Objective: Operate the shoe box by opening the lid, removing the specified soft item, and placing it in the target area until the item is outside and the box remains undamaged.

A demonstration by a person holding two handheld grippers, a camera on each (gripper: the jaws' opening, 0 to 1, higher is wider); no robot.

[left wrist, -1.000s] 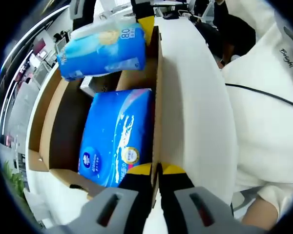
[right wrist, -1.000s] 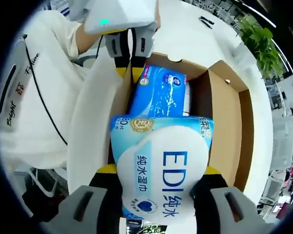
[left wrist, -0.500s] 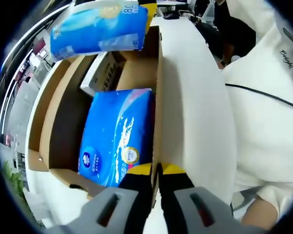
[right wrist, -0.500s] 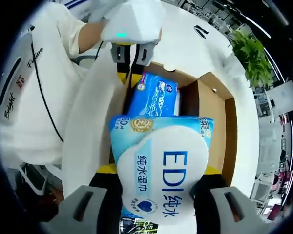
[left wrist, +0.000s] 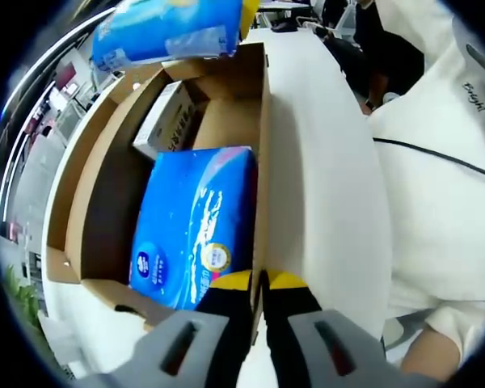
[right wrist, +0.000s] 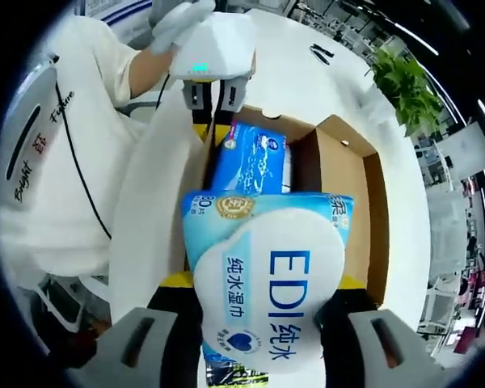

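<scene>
An open cardboard shoe box (left wrist: pixel 105 186) (right wrist: pixel 364 210) holds a dark blue tissue pack (left wrist: pixel 196 222) (right wrist: pixel 250 158) and a small white carton (left wrist: pixel 168 117). Its white lid (left wrist: pixel 323 178) (right wrist: pixel 153 210) stands open along one side. My left gripper (left wrist: pixel 259 279) (right wrist: pixel 214 101) is shut on the edge where the lid meets the box wall. My right gripper (right wrist: pixel 263 283) is shut on a light blue wet-wipes pack (right wrist: pixel 267 283) (left wrist: pixel 174 28), holding it in the air above the box.
The box rests on a white table (right wrist: pixel 307 77). A person in a white top (left wrist: pixel 444 178) (right wrist: pixel 56 162) stands beside the lid. A green plant (right wrist: pixel 404 89) and office furniture lie beyond the table.
My right gripper has lifted the wet-wipes pack higher above the box, uncovering the small white carton. The left gripper has kept its hold on the lid edge.
</scene>
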